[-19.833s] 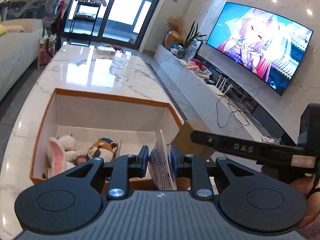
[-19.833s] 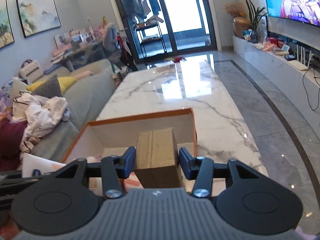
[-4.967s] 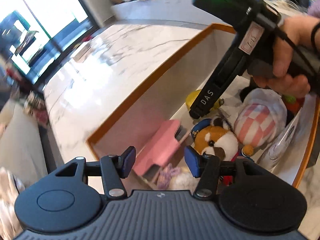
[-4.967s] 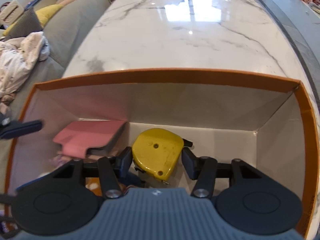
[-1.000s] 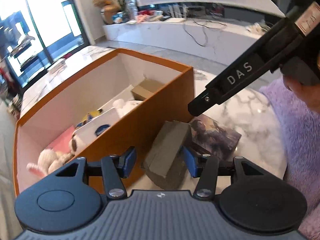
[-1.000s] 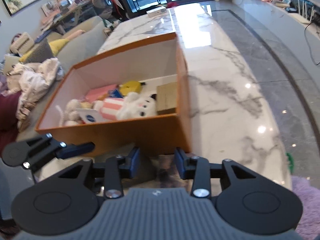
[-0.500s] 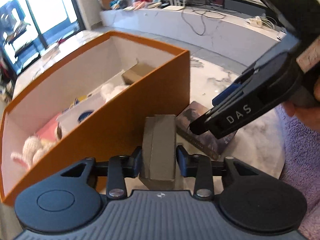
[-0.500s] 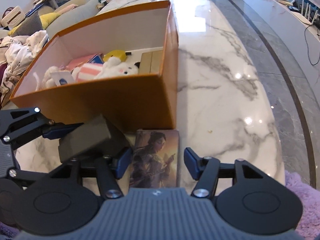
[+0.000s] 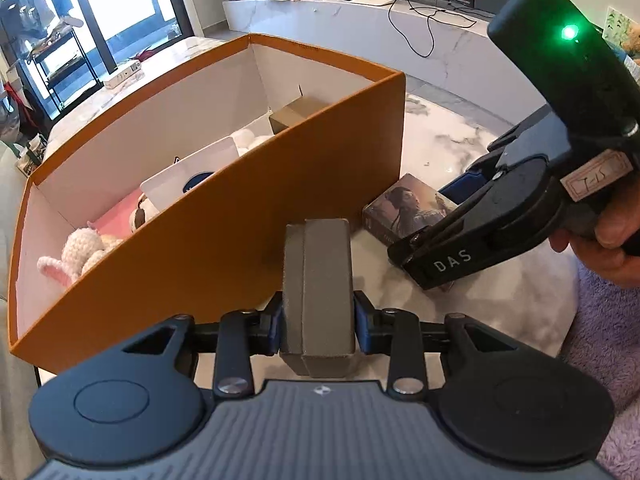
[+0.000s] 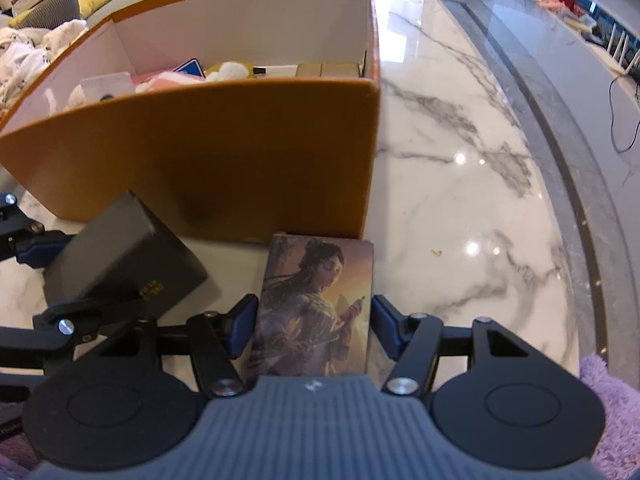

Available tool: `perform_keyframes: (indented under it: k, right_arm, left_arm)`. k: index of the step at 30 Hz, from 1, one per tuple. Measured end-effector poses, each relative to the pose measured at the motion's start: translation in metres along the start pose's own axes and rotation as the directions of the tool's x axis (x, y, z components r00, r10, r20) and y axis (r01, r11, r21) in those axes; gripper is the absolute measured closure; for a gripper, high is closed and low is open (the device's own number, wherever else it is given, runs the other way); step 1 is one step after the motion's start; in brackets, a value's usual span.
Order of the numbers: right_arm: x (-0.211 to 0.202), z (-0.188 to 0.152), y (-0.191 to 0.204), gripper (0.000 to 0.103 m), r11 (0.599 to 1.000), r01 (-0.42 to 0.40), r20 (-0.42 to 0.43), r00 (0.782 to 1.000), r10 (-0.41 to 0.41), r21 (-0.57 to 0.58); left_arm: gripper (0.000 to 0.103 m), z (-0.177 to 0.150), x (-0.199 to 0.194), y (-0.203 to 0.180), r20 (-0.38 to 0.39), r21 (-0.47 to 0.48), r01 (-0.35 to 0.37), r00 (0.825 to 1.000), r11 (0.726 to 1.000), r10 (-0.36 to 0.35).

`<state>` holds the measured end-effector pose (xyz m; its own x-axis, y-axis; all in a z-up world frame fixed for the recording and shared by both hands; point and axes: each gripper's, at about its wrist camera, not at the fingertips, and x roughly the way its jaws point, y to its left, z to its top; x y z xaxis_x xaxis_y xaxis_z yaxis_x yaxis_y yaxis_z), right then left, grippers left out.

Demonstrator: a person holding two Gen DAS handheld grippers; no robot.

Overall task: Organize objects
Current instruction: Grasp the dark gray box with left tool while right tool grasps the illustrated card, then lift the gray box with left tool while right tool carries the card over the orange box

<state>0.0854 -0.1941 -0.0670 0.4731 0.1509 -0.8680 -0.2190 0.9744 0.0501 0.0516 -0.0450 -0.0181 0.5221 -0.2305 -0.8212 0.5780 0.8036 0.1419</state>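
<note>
My left gripper [image 9: 318,322] is shut on a dark grey box [image 9: 318,276] and holds it in front of the orange storage box [image 9: 248,208]; the grey box also shows in the right wrist view [image 10: 120,256]. My right gripper [image 10: 314,330] straddles a picture box with a woman printed on it [image 10: 316,304], which lies flat on the marble table against the orange box [image 10: 240,160]. Its pads sit right at the box's sides with a thin gap on the right. The picture box also shows in the left wrist view [image 9: 408,208].
The orange box holds plush toys [image 9: 80,248], a white card [image 9: 188,176], a pink item and a cardboard box [image 9: 296,114]. Marble table [image 10: 460,184] stretches right of the box. A purple fluffy rug [image 9: 600,320] lies at the table's near edge.
My left gripper has lifted the grey box a little and squared it upright. My right gripper has lowered around the picture box and narrowed its jaws.
</note>
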Motion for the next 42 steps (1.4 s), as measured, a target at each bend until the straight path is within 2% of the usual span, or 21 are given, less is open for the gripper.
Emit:
perform_keyframes:
  k: [9, 16, 23, 33, 37, 42]
  right_arm:
    - [-0.002, -0.004, 0.001, 0.042, 1.0, 0.012, 0.018, 1.0, -0.012, -0.011]
    - [-0.018, -0.002, 0.005, 0.042, 0.998, -0.053, 0.048, 0.997, 0.054, -0.031]
    - [-0.051, 0.001, 0.013, 0.042, 0.993, -0.075, 0.114, 0.99, 0.086, -0.096]
    - [-0.122, 0.007, 0.037, 0.042, 0.966, -0.074, 0.242, 0.961, 0.136, -0.248]
    - [-0.143, 0.012, 0.043, 0.042, 0.953, -0.07, 0.301, 0.94, 0.162, -0.294]
    - [-0.16, 0.027, 0.047, 0.042, 0.937, -0.023, 0.349, 0.924, 0.153, -0.348]
  left_arm:
    - [0.065, -0.006, 0.001, 0.003, -0.003, -0.074, 0.01, 1.0, 0.997, -0.011]
    - [0.065, -0.01, -0.018, 0.001, 0.04, -0.085, 0.007, 0.999, 0.996, -0.004]
    - [0.065, -0.016, -0.052, 0.013, 0.108, -0.176, 0.033, 0.994, 0.984, -0.014]
    - [0.065, -0.018, -0.113, 0.03, 0.246, -0.24, 0.11, 0.968, 0.964, -0.049]
    - [0.065, -0.003, -0.124, 0.038, 0.291, -0.25, 0.111, 0.956, 0.962, -0.035]
    - [0.065, 0.015, -0.127, 0.054, 0.321, -0.253, 0.108, 0.947, 0.961, -0.022]
